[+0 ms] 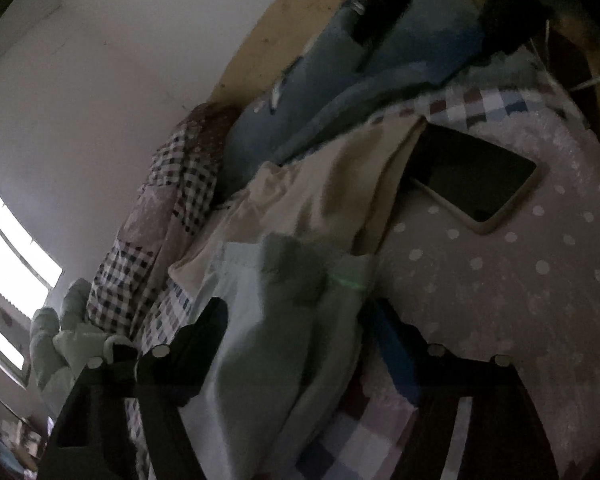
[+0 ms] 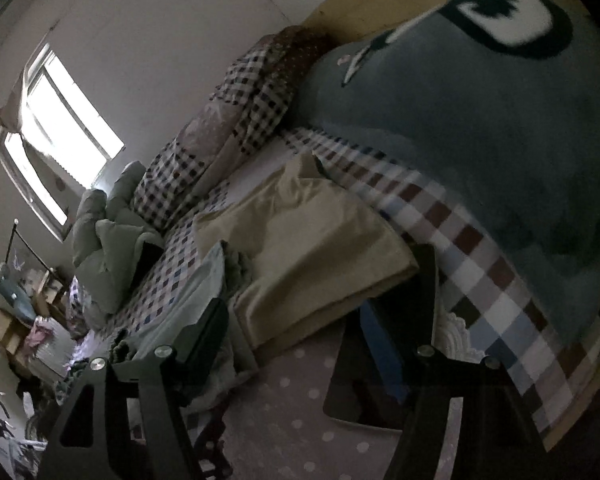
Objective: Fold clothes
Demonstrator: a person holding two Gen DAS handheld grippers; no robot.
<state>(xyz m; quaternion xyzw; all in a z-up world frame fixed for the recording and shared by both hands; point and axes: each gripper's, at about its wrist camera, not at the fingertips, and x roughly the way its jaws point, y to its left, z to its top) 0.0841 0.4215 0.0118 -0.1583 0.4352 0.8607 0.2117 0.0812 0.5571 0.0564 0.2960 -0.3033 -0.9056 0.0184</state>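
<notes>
**Ana:** Black fingers of the left gripper (image 1: 296, 332) fill the bottom of its view, standing apart, with a pale mint garment (image 1: 268, 320) lying in the gap between them. Whether they are pinching it I can't say; the cloth bunches into a hump just ahead of them, which would fit a lift or a drag.

**Ben:** And the right gripper (image 2: 320, 320)?

**Ana:** Its fingers are apart too, over the pink dotted mat (image 2: 284, 400), with nothing clearly between them. A dark tablet (image 2: 364, 380) lies flat on that mat right by the right-hand finger, probably just parked out of the way.

**Ben:** Where do the clothes sit?

**Ana:** On the bed. Just past the right gripper lies a cream garment (image 2: 320, 240), doubled over with a fairly straight edge, so it looks folded, or at least partly. The mint piece runs beside it, touching it on the left, still loose and rumpled. Keeping both near the bed's edge puts them within reach.

**Ben:** Farther back?

**Ana:** A checked sheet (image 2: 440, 216), then a big blue plush toy (image 2: 480, 120) against the wooden headboard, a rolled checked quilt (image 2: 220, 140) along the wall, and a grey-green puffy heap (image 2: 112, 240) under the bright window (image 2: 56, 128).

**Ben:** Stage?

**Ana:** My guess is that the mint garment is the one in hand.
</notes>
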